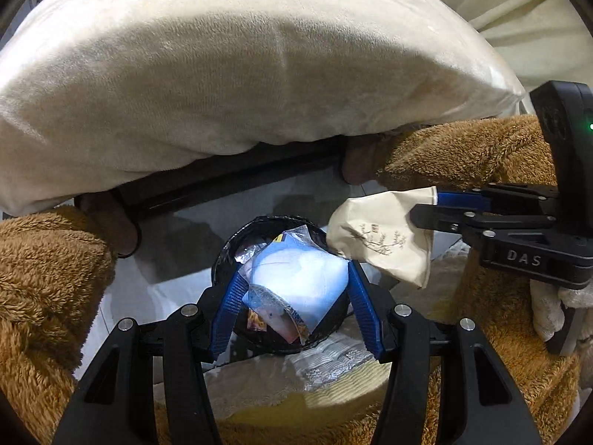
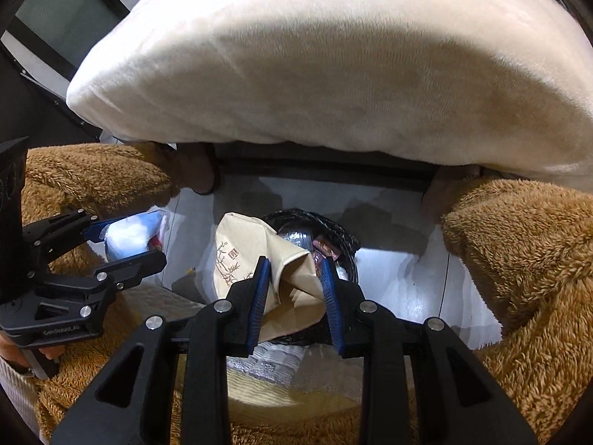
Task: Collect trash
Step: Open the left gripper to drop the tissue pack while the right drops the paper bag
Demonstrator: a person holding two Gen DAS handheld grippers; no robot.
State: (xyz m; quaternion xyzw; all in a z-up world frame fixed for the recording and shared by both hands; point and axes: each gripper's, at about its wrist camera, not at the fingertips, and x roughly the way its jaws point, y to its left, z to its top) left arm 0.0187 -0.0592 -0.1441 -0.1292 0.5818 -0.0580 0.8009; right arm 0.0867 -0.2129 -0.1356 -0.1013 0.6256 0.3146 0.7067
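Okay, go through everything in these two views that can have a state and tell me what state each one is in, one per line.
Left gripper: shut on the clear plastic packet with white contents, above the bin.
Right gripper: shut on the beige paper bag with a bamboo print.
Round bin with black liner: open, already holding wrappers.
Cream plush pillow: resting across the knees of the brown fleece trousers.

Bin (image 1: 222,256) interior mostly hidden

Left tongs (image 1: 292,278) clamp a blue-white packet (image 1: 296,282) above the black-lined bin (image 1: 222,256).
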